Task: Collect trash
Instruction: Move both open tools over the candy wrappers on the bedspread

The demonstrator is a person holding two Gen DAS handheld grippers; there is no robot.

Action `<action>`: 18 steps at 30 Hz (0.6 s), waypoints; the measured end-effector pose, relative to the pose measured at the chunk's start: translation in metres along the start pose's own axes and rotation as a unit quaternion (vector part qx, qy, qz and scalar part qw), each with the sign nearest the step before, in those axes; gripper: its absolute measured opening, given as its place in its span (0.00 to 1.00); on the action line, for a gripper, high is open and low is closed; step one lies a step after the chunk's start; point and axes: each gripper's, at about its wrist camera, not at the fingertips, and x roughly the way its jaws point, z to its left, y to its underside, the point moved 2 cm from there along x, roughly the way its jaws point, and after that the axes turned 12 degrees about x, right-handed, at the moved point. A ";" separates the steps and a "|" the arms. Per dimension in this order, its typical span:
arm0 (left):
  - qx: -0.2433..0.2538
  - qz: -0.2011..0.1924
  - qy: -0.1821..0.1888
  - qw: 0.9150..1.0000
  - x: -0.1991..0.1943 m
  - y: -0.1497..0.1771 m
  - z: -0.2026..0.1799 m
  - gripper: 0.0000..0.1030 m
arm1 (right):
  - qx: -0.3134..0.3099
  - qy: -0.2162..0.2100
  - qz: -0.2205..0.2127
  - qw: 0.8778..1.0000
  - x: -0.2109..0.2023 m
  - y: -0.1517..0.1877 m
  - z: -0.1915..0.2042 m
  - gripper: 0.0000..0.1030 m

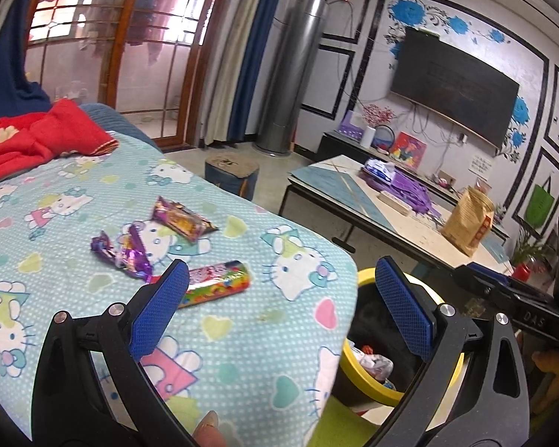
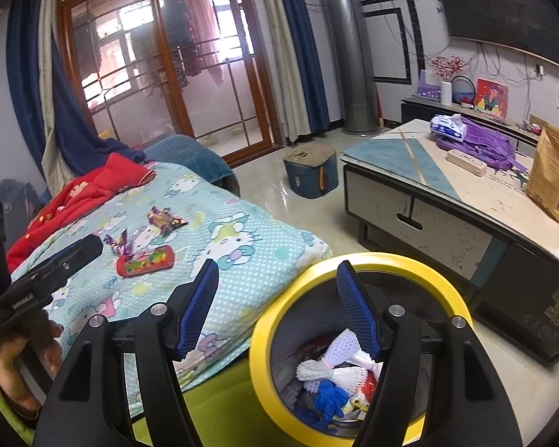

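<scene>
Above the yellow-rimmed bin (image 2: 357, 264): right gripper (image 2: 277, 309) spread wide, holding nothing. Over the blanket (image 1: 242, 320), near three wrappers (image 1: 182, 219): left gripper (image 1: 281, 305) likewise agape.

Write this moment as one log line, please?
left tool: open, empty | right tool: open, over bin | wrappers on blanket: three | bin: holds trash
</scene>
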 end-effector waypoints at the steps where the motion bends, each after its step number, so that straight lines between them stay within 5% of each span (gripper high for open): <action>1: -0.003 -0.001 -0.002 1.000 0.000 0.000 0.003 0.89 | -0.002 -0.002 0.002 1.000 0.001 0.000 0.002 0.62; 18: -0.062 -0.003 -0.062 0.996 -0.010 0.000 0.066 0.89 | -0.037 -0.055 0.026 0.997 0.035 -0.004 0.063 0.62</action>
